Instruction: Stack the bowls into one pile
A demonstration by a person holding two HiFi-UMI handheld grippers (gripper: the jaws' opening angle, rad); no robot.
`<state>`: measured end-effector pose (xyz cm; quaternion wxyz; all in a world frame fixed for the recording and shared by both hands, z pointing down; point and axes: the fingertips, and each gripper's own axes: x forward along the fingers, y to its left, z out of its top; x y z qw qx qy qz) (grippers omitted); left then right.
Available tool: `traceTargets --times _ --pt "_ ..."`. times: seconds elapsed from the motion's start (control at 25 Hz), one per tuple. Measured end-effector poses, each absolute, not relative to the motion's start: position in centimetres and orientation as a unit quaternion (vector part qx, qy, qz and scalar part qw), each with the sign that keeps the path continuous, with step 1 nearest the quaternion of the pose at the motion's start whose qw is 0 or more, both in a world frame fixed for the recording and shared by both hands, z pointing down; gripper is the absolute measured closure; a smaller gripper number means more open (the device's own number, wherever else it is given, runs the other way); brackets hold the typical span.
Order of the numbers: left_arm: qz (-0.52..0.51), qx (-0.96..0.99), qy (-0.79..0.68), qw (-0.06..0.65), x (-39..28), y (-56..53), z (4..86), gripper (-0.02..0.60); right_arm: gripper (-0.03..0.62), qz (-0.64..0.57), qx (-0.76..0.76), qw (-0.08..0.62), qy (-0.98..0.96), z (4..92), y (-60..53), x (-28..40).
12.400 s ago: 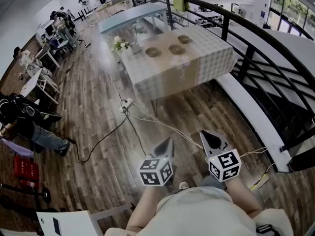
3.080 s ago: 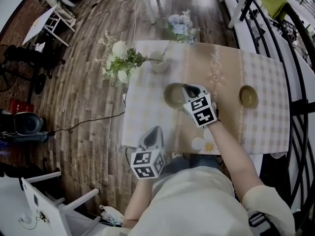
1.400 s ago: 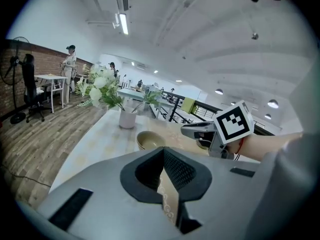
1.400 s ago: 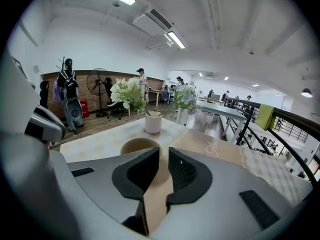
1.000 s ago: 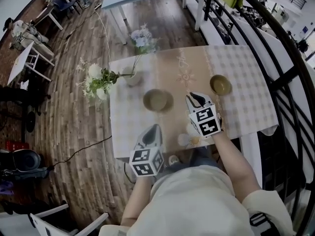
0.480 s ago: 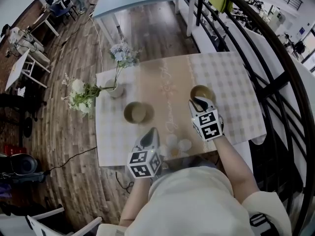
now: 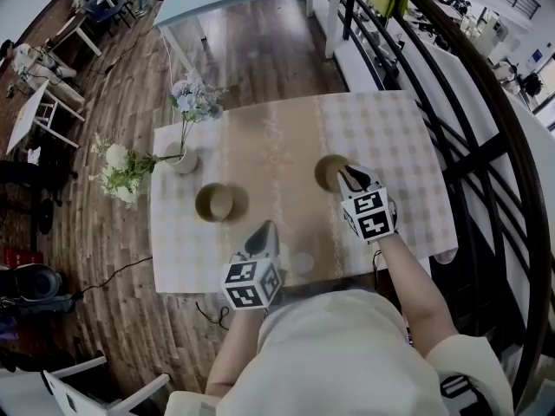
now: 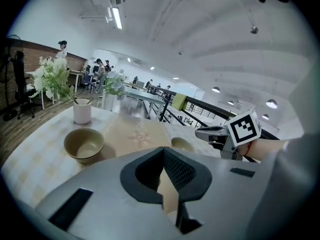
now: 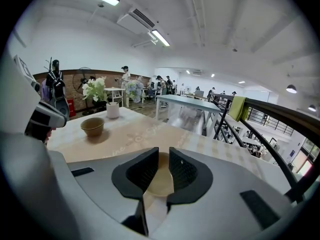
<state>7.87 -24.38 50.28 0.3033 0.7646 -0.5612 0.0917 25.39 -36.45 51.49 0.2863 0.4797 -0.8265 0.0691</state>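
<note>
At the left edge of the table (image 7: 277, 128) we see a white vase (image 7: 182, 160), with its flowers (image 7: 120, 167) leaning out over the wooden floor (image 7: 95, 258). Just to the right of the vase, apart from it and left of the table's middle, the left bowl (image 7: 214, 202) sits upright. The left gripper (image 7: 260, 230) hovers over the near edge. Its jaws meet at the tips with nothing between them, and the left bowl is ahead and to the left, well apart from it. The strip of checked cloth (image 7: 273, 176) between the two bowls lies bare, so nothing stands in the way there. The right bowl (image 7: 325, 170) sits upright, right of the middle. The right gripper (image 7: 349, 173) is over that bowl's near right rim with its jaws a narrow way apart. The bowl shows in the gap, but we cannot tell whether the pads touch it. The far right corner is bare. A black railing (image 7: 486, 150) runs close along the table's right edge.
</note>
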Motion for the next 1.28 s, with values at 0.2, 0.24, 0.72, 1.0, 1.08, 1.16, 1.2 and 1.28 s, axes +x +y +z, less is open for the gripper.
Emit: traceTargets --times 0.2,0.24,0.72,1.0,1.08,1.16,1.2,1.28 --pt "0.098 0.760 -0.566 0.304 9.6 -25.3 50.6 0.577 0.539 0.079 0.472 0.295 -0.827 53.1 -37.7 27.2" --pt "0.099 0.758 -0.568 0.305 9.8 -25.4 50.8 0.577 0.539 0.082 0.470 0.298 -0.827 53.6 -37.9 27.5" --pt "0.116 0.739 -0.578 0.324 11.7 -26.2 52.4 0.577 0.539 0.122 0.447 0.331 -0.822 59.0 -40.2 29.6" --pt "0.121 0.732 -0.584 0.330 12.4 -26.6 53.0 0.577 0.539 0.140 0.439 0.333 -0.823 60.8 -40.7 30.0" --pt "0.123 0.730 -0.585 0.330 12.6 -26.6 53.0 0.577 0.539 0.145 0.436 0.333 -0.823 60.9 -40.9 29.9" --pt "0.123 0.729 -0.587 0.330 12.7 -26.7 53.0 0.577 0.539 0.148 0.433 0.333 -0.824 61.1 -40.9 29.8" --pt "0.122 0.728 -0.588 0.330 12.7 -26.7 53.0 0.577 0.539 0.149 0.431 0.333 -0.825 61.1 -40.9 29.7" --pt "0.122 0.727 -0.590 0.330 12.7 -26.7 52.9 0.577 0.541 0.149 0.429 0.334 -0.826 61.1 -40.9 29.6"
